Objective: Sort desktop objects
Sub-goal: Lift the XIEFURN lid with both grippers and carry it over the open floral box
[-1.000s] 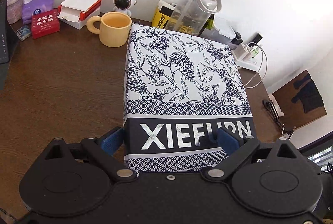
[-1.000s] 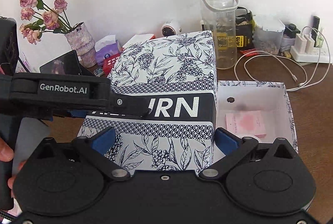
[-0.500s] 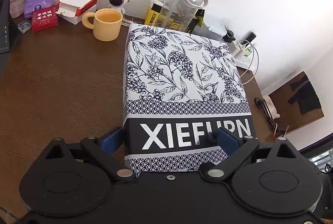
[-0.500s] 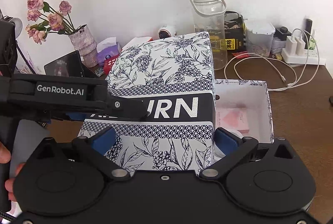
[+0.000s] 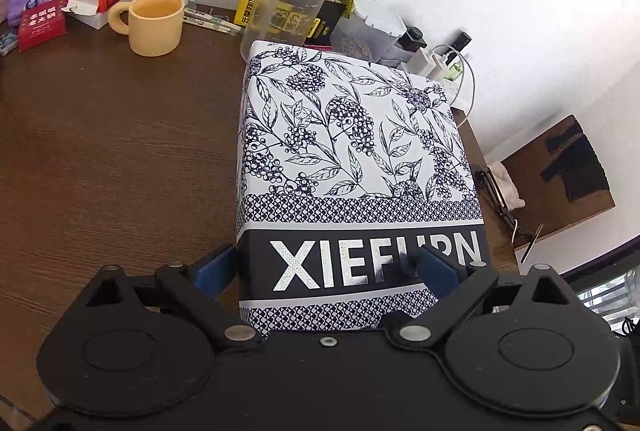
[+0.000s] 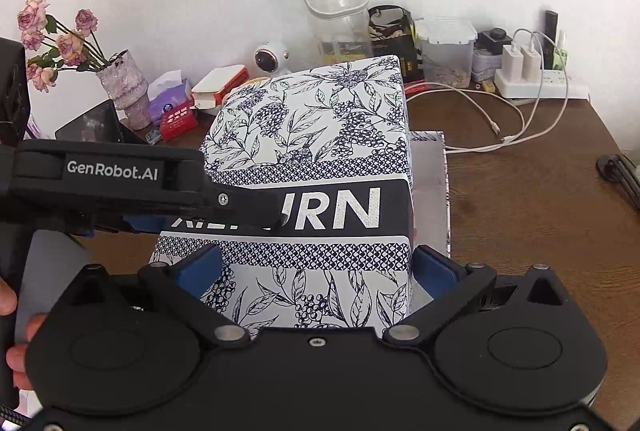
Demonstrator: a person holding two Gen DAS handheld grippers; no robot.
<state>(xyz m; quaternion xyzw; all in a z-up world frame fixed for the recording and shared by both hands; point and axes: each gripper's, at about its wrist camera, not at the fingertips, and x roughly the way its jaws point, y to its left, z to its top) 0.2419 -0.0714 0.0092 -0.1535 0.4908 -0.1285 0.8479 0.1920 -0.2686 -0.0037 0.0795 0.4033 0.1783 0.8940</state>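
patterned lid held over its box by both grippers

the floral box lid (image 5: 352, 151) is gripped at its near end by the left gripper (image 5: 326, 267), whose blue pads (image 5: 214, 265) press one on the side wall and one on the printed top. the right gripper (image 6: 316, 267) spans the lid's front wall, jaws wide with a pad at each edge. since the earlier frame the lid has shifted over the open box (image 6: 432, 187), of which only a narrow strip of interior now shows. the lid's long axis runs from the grippers towards the far edge of the desk (image 5: 100, 151), lettering at the near end. a yellow mug (image 5: 154, 23) stands near the far edge.
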